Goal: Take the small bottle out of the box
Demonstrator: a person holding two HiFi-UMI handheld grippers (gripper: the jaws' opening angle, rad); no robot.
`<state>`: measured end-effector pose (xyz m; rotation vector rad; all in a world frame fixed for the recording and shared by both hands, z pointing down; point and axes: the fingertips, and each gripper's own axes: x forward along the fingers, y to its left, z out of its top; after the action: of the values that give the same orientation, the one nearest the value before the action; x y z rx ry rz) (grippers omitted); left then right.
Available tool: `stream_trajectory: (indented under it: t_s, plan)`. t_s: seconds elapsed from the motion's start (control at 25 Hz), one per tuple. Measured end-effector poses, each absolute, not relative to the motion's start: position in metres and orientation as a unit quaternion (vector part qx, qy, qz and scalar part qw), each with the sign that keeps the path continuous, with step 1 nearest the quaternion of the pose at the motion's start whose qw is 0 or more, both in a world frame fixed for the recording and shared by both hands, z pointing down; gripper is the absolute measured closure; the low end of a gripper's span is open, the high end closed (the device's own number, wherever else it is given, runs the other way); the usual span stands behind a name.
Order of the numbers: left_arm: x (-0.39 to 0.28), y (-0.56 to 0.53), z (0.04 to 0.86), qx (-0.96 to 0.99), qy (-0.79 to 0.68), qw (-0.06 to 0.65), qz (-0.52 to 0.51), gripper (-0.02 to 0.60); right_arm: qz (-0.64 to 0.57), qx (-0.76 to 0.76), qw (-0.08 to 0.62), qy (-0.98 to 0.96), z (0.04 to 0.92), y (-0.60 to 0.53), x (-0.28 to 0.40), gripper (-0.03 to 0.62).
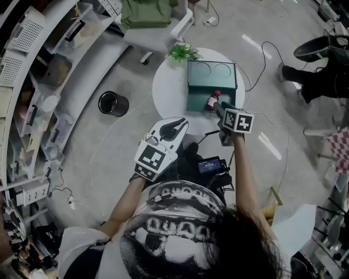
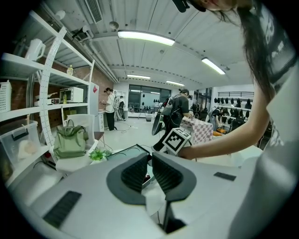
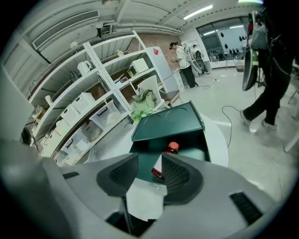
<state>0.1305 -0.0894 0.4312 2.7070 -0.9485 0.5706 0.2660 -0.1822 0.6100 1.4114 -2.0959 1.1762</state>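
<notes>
A dark green box (image 1: 211,74) stands open on a round white table (image 1: 166,87), its lid (image 3: 170,122) raised at the back. The small bottle (image 1: 212,100), dark with a red cap (image 3: 173,147), lies on its side at the box's front opening. My right gripper (image 1: 218,107) reaches into that opening. In the right gripper view its jaws (image 3: 149,158) stand open around the bottle, which lies close to the right pad and clear of the left one. My left gripper (image 1: 179,125) hovers at the table's near edge, its pads (image 2: 149,161) almost together with nothing between them.
A small green plant (image 1: 182,52) sits at the table's far edge behind the box. A black bin (image 1: 113,103) stands on the floor to the left, shelves (image 1: 43,82) curve along the left side, and a chair with a green bag (image 1: 147,16) is beyond. Cables cross the floor; a person (image 1: 322,71) stands at right.
</notes>
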Motion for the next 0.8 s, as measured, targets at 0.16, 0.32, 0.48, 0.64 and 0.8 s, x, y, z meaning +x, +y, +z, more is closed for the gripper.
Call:
stream_trajectory:
  t_s: [0.16, 0.32, 0.48, 0.64, 0.8]
  plan:
    - [0.131, -0.095, 0.430, 0.922, -0.319, 0.107, 0.193, 0.555, 0.435, 0.497, 0.171, -0.731, 0.618, -0.188, 0.266, 0.430]
    - [0.125, -0.100, 0.431, 0.923, -0.315, 0.106, 0.193, 0.555, 0.453, 0.503, 0.174, -0.716, 0.629, -0.192, 0.266, 0.425]
    - [0.113, -0.113, 0.431, 0.922, -0.317, 0.107, 0.194, 0.555, 0.469, 0.505, 0.188, -0.700, 0.643, -0.196, 0.263, 0.416]
    - [0.103, -0.132, 0.429, 0.924, -0.313, 0.111, 0.188, 0.555, 0.479, 0.511, 0.209, -0.682, 0.657, -0.199, 0.264, 0.410]
    - [0.093, -0.150, 0.432, 0.927, -0.307, 0.113, 0.186, 0.555, 0.491, 0.514, 0.233, -0.663, 0.671, -0.202, 0.261, 0.384]
